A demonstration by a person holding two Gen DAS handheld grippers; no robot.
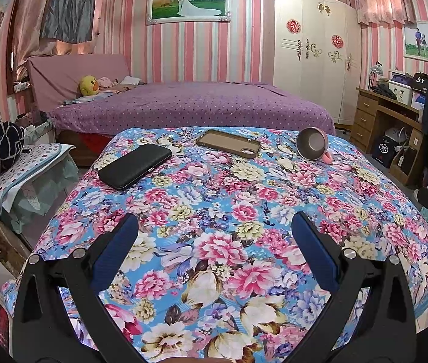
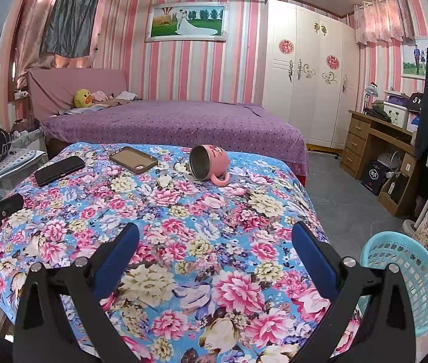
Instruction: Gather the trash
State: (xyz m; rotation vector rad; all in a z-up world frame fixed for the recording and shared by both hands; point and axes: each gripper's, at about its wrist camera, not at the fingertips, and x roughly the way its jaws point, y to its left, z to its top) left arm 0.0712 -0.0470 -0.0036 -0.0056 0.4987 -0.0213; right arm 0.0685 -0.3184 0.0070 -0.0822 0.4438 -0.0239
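Observation:
A table with a flowered cloth (image 1: 214, 211) (image 2: 159, 211) carries a black case (image 1: 135, 166) (image 2: 59, 170), a brown phone case (image 1: 229, 143) (image 2: 133, 159) and a pink mug (image 1: 312, 144) (image 2: 209, 166) lying on its side. A turquoise plastic basket (image 2: 407, 272) stands at the table's right side. My left gripper (image 1: 214, 227) is open and empty above the cloth's near part. My right gripper (image 2: 215, 239) is open and empty too, left of the basket. No loose trash shows on the cloth.
A purple bed (image 1: 189, 106) stands behind the table. A white wardrobe (image 1: 310, 48) and a wooden desk (image 1: 380, 115) are at the right. A padded stool (image 1: 32, 163) stands left of the table. Grey floor (image 2: 344, 193) lies between table and desk.

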